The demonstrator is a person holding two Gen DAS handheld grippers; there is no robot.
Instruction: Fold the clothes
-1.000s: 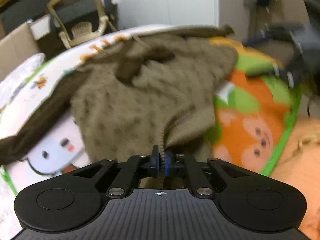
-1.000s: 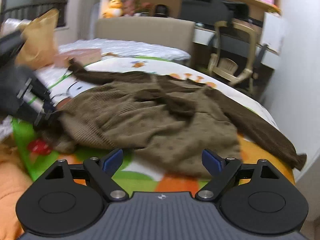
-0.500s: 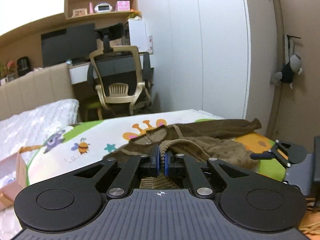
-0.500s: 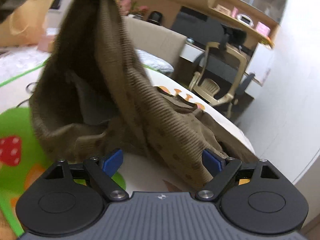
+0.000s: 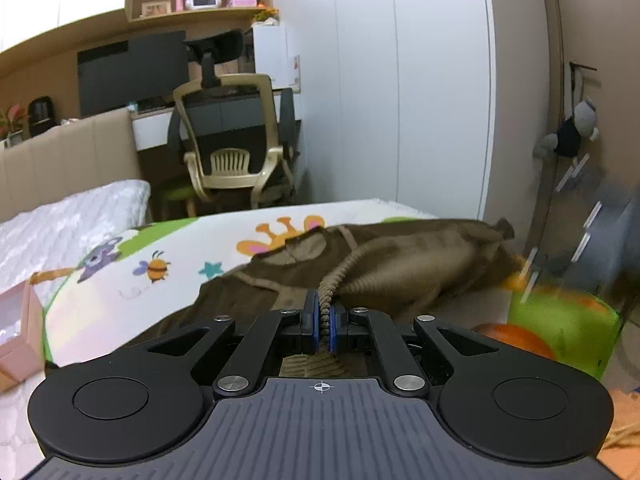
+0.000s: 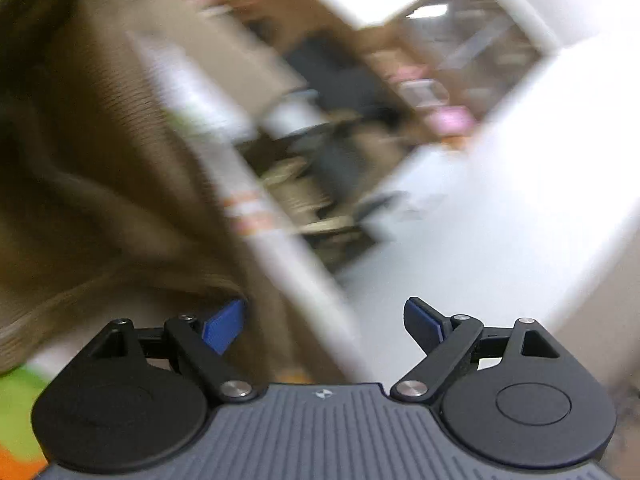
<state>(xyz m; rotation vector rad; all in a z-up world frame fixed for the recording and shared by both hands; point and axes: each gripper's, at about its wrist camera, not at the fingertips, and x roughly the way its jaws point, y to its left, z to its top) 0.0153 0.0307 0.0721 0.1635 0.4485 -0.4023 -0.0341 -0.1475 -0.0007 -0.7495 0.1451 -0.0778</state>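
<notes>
1. Left wrist view: left gripper (image 5: 325, 320) clamped tight on the ribbed hem of the brown sweater (image 5: 400, 264), w/ the rest trailing toward 1 o'clock over the cartoon bedspread (image 5: 168, 248). Prob. pinched at the edge so the body hangs free for folding.
2. Right wrist view (v. blurred): right gripper (image 6: 324, 320) spread wide, nothing between; sweater (image 6: 100, 184) looms at 10 o'clock, brushing the left finger (image 6: 224, 326), likely lining up for a 2nd hold.

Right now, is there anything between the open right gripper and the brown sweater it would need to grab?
Nothing visible. The right gripper is open and empty, and the brown sweater hangs just ahead at its left finger, though the view is blurred. The left gripper is shut on the sweater's ribbed edge.
</notes>
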